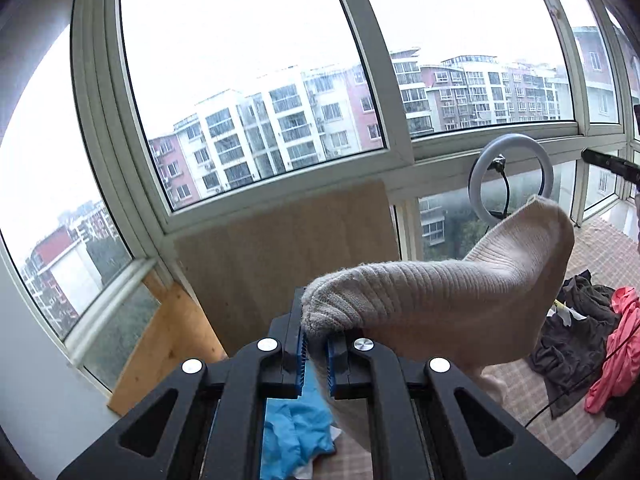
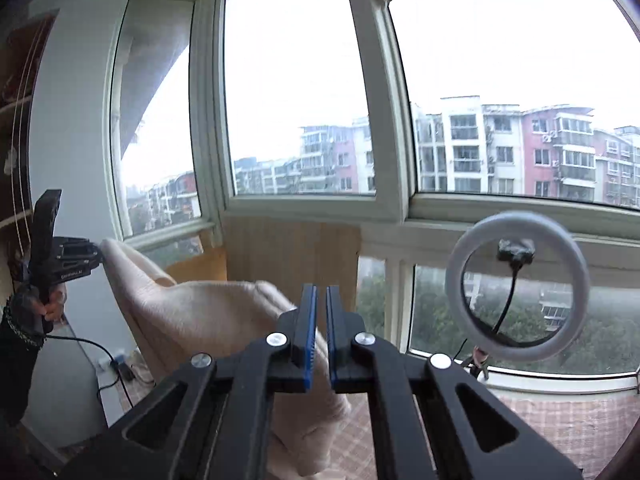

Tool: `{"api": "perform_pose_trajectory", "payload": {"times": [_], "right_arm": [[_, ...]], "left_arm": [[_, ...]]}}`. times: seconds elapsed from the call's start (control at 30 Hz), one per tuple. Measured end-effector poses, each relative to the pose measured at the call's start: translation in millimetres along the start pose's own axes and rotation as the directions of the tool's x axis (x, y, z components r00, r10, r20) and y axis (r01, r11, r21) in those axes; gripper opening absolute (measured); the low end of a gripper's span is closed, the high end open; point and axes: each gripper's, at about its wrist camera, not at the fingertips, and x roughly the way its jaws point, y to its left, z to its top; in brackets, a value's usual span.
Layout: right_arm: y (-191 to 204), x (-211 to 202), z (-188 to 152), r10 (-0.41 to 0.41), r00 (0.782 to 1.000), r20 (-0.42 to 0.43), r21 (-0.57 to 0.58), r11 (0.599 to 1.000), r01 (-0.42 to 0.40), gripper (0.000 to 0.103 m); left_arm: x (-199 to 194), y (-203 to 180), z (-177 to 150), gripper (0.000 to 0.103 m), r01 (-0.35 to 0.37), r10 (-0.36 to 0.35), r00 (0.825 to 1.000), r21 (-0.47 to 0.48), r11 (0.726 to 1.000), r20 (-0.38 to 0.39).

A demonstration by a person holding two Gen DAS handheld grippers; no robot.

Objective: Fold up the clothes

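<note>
A cream ribbed knit garment (image 1: 440, 304) hangs in the air between my two grippers. My left gripper (image 1: 316, 346) is shut on one bunched end of it; in the right wrist view this gripper (image 2: 98, 256) sits at the far left in a person's hand (image 2: 52, 304), pinching the garment's corner. From there the garment (image 2: 208, 320) stretches across to my right gripper (image 2: 320, 320). Its blue pads stand almost together, with cloth caught low between them and the rest drooping underneath. A black bar at the right edge of the left wrist view may be the right gripper (image 1: 608, 166).
A ring light (image 2: 520, 288) on a stand is in front of the window (image 2: 296, 100). Dark clothes (image 1: 576, 332) and a pink garment (image 1: 620, 344) lie on a checked surface (image 1: 516, 392). Blue cloth (image 1: 292, 432) lies below the left gripper. A wooden board (image 1: 288, 248) leans on the window frame.
</note>
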Motion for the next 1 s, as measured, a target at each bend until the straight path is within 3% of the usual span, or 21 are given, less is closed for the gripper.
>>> {"api": "perform_pose_trajectory", "payload": {"times": [0.03,0.13,0.23,0.3,0.37,0.4,0.47,0.53,0.6,0.7,0.77,0.83,0.9,1.0], "right_arm": [[6.0,-19.9,11.4,-0.011,0.999,0.048,0.027,1.0,0.01,0.005],[23.7,-51.9,24.5,0.042,0.997,0.071,0.1,0.994,-0.049,0.005],[57.5,-27.5,-18.1,0.023,0.993,-0.118,0.067,0.998,-0.016,0.007],[81.2,-0.8,-64.8,0.042,0.968,-0.248,0.057,0.998,-0.028,0.008],[105.9,35.7,-128.2,0.089,0.921,-0.379,0.065,0.995,-0.07,0.013],[118.3,57.2,-165.4,0.117,0.888,-0.444,0.091,0.992,-0.086,0.026],[146.7,96.1,-235.7,0.19,0.82,-0.541,0.156,0.98,-0.124,0.035],[182.0,124.9,-295.3,0.253,0.754,-0.606,0.192,0.967,-0.17,0.035],[221.5,147.1,-346.1,0.299,0.693,-0.656,0.202,0.954,-0.22,0.035],[280.4,169.0,-399.3,0.352,0.603,-0.716,0.196,0.93,-0.31,0.035],[315.1,178.5,-411.5,0.319,0.588,-0.743,0.104,0.923,-0.369,0.035],[341.8,180.8,-410.9,0.296,0.595,-0.747,0.011,0.901,-0.434,0.04],[360.4,181.3,-411.5,0.283,0.594,-0.753,-0.057,0.872,-0.487,0.056],[381.7,182.1,-415.7,0.244,0.599,-0.762,-0.156,0.83,-0.536,0.059]], "left_arm": [[-6.4,6.8,1.1,0.007,0.021,-0.021,1.0,0.007,1.0,0.014],[-11.1,12.7,-10.1,0.007,0.016,-0.018,1.0,0.087,0.996,0.021],[4.5,23.6,-53.0,0.007,0.049,-0.044,0.998,0.114,0.992,-0.052],[22.2,44.6,-100.8,0.007,0.041,-0.03,0.989,0.079,0.996,-0.143],[39.9,67.0,-150.6,0.007,0.026,-0.015,0.971,0.042,0.999,-0.237],[48.9,80.7,-179.2,0.007,0.008,-0.002,0.956,0.018,1.0,-0.292],[67.1,107.1,-231.0,0.007,-0.037,0.022,0.918,-0.028,0.999,-0.396],[78.9,125.7,-274.7,0.007,-0.069,0.034,0.878,-0.055,0.996,-0.477],[85.2,141.7,-302.3,0.007,-0.084,0.028,0.852,-0.083,0.993,-0.523],[80.4,157.4,-322.9,0.007,-0.086,0.0,0.838,-0.133,0.987,-0.545],[76.1,164.9,-331.5,0.007,-0.084,-0.012,0.837,-0.15,0.985,-0.547],[73.5,166.1,-333.2,0.007,-0.079,-0.016,0.84,-0.15,0.986,-0.542],[72.0,167.2,-333.4,0.007,-0.072,-0.022,0.844,-0.153,0.986,-0.536],[69.7,168.8,-333.6,0.007,-0.061,-0.032,0.849,-0.158,0.986,-0.527]]}}
